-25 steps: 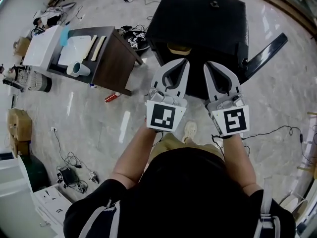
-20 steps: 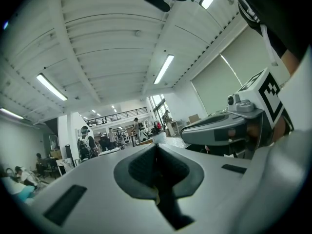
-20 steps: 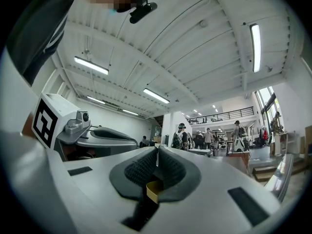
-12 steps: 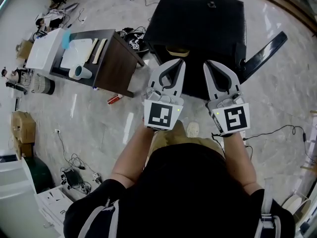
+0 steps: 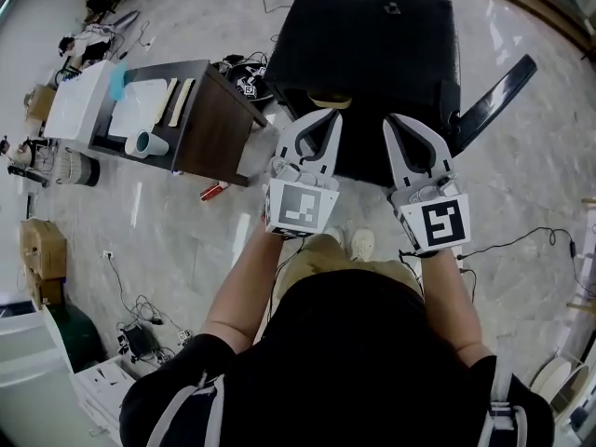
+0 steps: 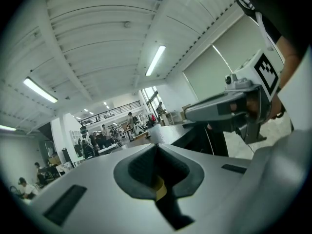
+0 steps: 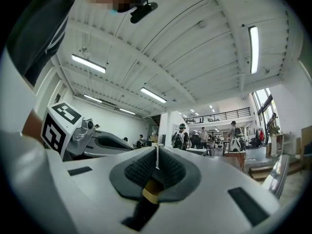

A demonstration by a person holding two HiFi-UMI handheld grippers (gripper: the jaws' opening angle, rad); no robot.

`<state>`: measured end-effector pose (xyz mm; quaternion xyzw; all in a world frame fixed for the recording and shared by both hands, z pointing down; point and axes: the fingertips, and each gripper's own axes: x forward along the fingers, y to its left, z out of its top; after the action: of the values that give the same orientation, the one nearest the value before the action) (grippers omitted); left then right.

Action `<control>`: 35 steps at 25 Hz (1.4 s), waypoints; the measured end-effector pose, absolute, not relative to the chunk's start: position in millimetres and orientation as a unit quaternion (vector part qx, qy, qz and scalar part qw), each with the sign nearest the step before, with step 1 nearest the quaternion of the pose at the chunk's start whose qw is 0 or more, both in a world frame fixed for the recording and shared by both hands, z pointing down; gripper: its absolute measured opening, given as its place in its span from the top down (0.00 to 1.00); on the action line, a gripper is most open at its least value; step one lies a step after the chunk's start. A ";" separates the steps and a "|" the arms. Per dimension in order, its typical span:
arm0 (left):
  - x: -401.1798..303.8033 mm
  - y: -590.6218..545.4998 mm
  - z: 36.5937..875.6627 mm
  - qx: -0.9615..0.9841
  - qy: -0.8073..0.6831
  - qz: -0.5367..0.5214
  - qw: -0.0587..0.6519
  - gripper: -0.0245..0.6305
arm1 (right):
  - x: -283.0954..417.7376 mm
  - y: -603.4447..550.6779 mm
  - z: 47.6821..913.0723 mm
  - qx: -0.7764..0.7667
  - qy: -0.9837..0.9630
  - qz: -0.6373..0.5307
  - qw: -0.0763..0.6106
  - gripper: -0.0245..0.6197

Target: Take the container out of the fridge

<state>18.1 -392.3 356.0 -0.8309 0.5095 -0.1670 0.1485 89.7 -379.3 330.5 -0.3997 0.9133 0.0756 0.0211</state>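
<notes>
A small black fridge (image 5: 372, 45) stands on the floor ahead of me, its door (image 5: 494, 89) swung open to the right. A tan rim (image 5: 331, 101) shows at the edge of its opening; I cannot tell whether it is the container. My left gripper (image 5: 328, 115) and right gripper (image 5: 395, 119) are held side by side above the fridge's near edge, both shut and empty. In the left gripper view the left gripper (image 6: 156, 145) has its jaws pressed together, aimed at the hall and ceiling. The right gripper (image 7: 156, 147) is shut as well in the right gripper view.
A dark wooden table (image 5: 216, 110) with white boards and a pale cup (image 5: 145, 142) stands left of the fridge. A red can (image 5: 212, 190) lies on the marble floor. Cables, cardboard boxes (image 5: 42, 245) and people fill the far hall.
My left gripper has shifted a little left and up and turned slightly. The right gripper has hardly moved. Both stay shut.
</notes>
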 end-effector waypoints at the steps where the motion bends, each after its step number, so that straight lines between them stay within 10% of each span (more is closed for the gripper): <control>1: 17.0 -394.9 363.0 -0.830 0.503 -0.186 0.154 0.93 | 89.8 -380.1 331.4 -0.400 0.913 0.075 0.020 0.90; 14: -8.1 -433.7 441.3 -0.774 0.395 -0.436 0.234 0.93 | 88.6 -382.3 339.4 -0.394 0.916 0.073 0.005 0.90; 35: -7.8 -468.8 507.9 -0.720 0.316 -0.553 0.275 0.78 | 71.3 -375.6 326.5 -0.373 0.924 0.070 0.044 0.90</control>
<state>-7.8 -468.8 507.9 -0.7203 0.3156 -0.5529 0.2753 71.3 -375.6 326.5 -0.3733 0.9240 0.0700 0.0437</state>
